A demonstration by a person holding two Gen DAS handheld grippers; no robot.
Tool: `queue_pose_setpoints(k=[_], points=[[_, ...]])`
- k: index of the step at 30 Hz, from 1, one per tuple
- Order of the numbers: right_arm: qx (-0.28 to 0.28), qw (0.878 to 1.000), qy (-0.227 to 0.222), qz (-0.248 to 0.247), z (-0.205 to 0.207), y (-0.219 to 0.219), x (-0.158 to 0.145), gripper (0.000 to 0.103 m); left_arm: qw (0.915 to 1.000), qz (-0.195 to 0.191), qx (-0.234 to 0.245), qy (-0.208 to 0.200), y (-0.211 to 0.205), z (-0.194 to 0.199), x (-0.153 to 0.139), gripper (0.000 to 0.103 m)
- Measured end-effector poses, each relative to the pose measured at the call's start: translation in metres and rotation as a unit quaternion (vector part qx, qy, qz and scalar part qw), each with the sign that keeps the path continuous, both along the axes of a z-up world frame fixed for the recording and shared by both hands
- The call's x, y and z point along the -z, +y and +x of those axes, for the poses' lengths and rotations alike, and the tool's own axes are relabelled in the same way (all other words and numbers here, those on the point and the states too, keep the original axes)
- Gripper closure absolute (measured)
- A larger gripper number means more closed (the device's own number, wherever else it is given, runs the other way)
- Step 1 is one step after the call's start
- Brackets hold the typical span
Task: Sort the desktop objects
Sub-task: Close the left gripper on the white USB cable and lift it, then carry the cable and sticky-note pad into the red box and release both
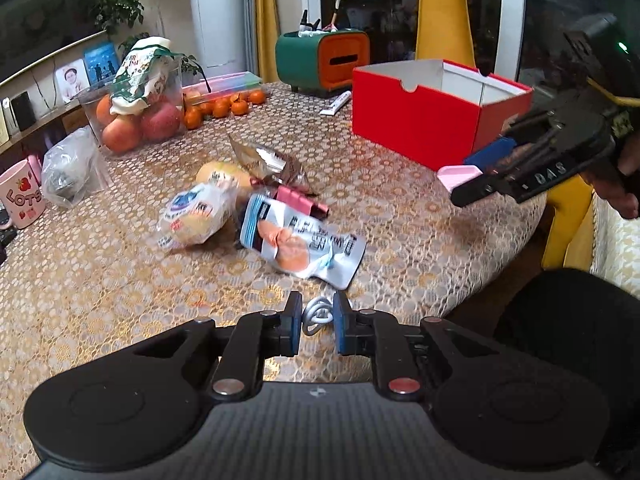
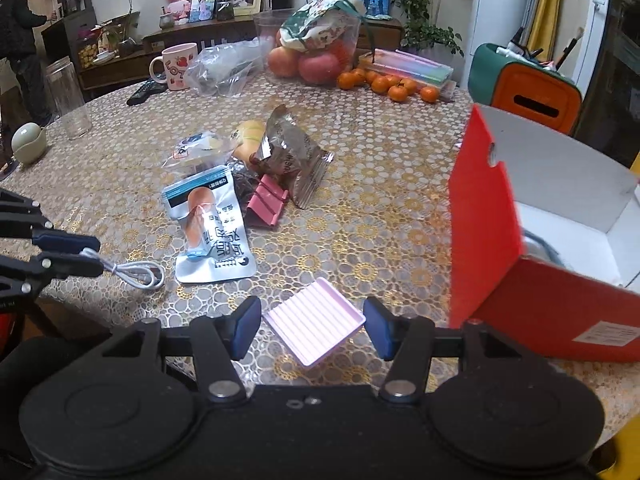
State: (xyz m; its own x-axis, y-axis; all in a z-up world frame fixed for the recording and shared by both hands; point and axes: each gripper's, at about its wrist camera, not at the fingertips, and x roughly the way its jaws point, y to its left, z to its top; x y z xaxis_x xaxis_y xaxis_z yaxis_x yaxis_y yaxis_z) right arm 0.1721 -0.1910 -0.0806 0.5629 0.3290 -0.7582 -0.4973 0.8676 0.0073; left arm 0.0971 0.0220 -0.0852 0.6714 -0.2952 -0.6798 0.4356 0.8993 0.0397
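Observation:
A coiled white cable (image 1: 316, 314) lies at the table's near edge, between the pads of my left gripper (image 1: 316, 328); the jaws stand narrowly apart around it. It also shows in the right wrist view (image 2: 136, 272). A pink ridged tray (image 2: 314, 326) sits between the wide-open jaws of my right gripper (image 2: 312, 328), untouched; it also shows in the left wrist view (image 1: 460, 174). An open red box (image 1: 432, 112) stands to the right. Snack packets (image 1: 300, 240), a pink binder clip (image 2: 266, 202) and a wrapped bun (image 1: 196, 216) are piled mid-table.
A fruit container (image 1: 136, 108), tangerines (image 1: 224, 106), a clear bag (image 1: 72, 172) and a pink mug (image 1: 22, 196) stand at the back left. A green-orange organizer (image 1: 324, 60) is behind the box. A glass jar (image 2: 70, 100) and remote (image 2: 144, 92) are far left.

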Motion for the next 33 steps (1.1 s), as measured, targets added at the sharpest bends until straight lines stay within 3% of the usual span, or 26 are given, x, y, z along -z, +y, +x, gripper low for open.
queue_pose_setpoints(k=[11,21,33], points=[[0.002,1.000,-0.005,0.009,-0.004,-0.046,-0.034,0.047,0.9996,-0.022,-0.006,0.015,-0.017,0.034,-0.018,0.089],[0.037,0.999,-0.019,-0.006,0.025,-0.111,-0.078,0.047,0.9989,-0.039,0.013,0.024,-0.045,0.064,-0.049,0.089],[0.091,0.995,-0.029,-0.018,0.068,-0.155,-0.069,0.047,0.9958,-0.058,0.070,0.002,-0.115,0.118,-0.111,0.089]])
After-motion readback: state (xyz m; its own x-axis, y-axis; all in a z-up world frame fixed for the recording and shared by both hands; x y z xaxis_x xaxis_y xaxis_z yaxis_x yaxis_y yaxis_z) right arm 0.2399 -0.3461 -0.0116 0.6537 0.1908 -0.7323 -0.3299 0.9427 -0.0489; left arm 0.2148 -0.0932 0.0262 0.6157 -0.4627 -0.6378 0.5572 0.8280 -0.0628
